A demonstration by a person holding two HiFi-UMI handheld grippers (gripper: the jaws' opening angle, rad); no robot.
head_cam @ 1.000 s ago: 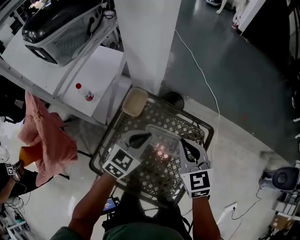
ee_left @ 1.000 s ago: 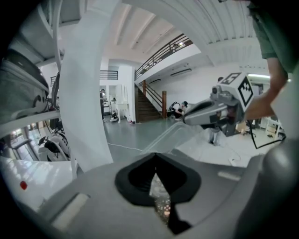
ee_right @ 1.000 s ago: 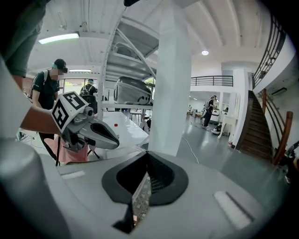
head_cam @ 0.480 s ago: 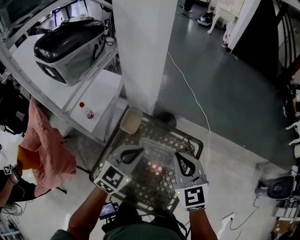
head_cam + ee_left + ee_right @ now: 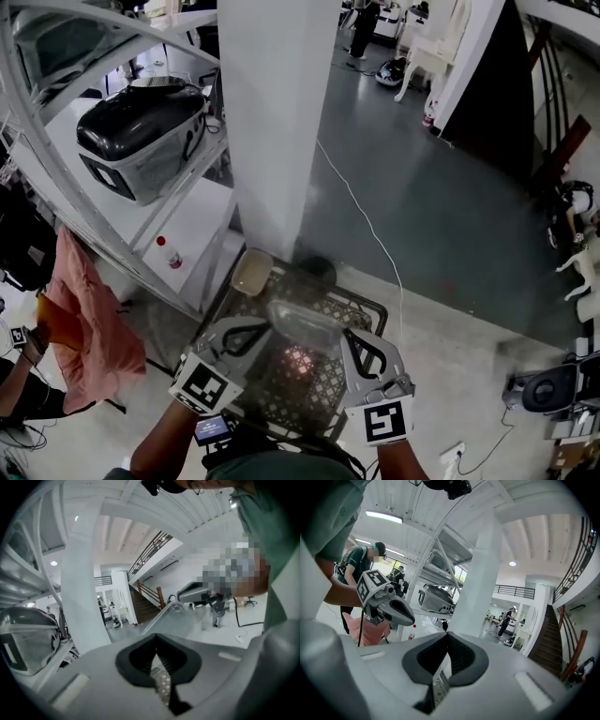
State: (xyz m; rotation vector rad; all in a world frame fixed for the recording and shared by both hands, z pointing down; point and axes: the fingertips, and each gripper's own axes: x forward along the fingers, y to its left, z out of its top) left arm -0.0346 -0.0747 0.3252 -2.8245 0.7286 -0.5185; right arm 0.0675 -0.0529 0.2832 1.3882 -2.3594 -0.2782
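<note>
A clear plastic container (image 5: 302, 324) hangs over a black lattice basket (image 5: 314, 389) in the head view. My left gripper (image 5: 261, 326) is shut on the container's left rim and my right gripper (image 5: 345, 336) is shut on its right rim. In the left gripper view the thin rim sits pinched between the jaws of the left gripper (image 5: 160, 686), and the clear container (image 5: 172, 618) stretches toward the right gripper (image 5: 200, 592). The right gripper view shows the right gripper (image 5: 440, 681) pinching the rim, with the left gripper (image 5: 388, 605) opposite.
A white pillar (image 5: 272, 122) rises just beyond the basket. Left of it, a white shelf rack (image 5: 202, 211) carries a black-and-grey case (image 5: 141, 131) and a red-capped bottle (image 5: 169, 254). Pink cloth (image 5: 80, 309) hangs at left. A white cable (image 5: 367, 230) crosses the grey floor. A beige pad (image 5: 251, 272) lies on the basket's corner.
Both grippers have risen with the clear container between them. The basket and floor look farther off, and the shelf with the case now stands level with the gripper views.
</note>
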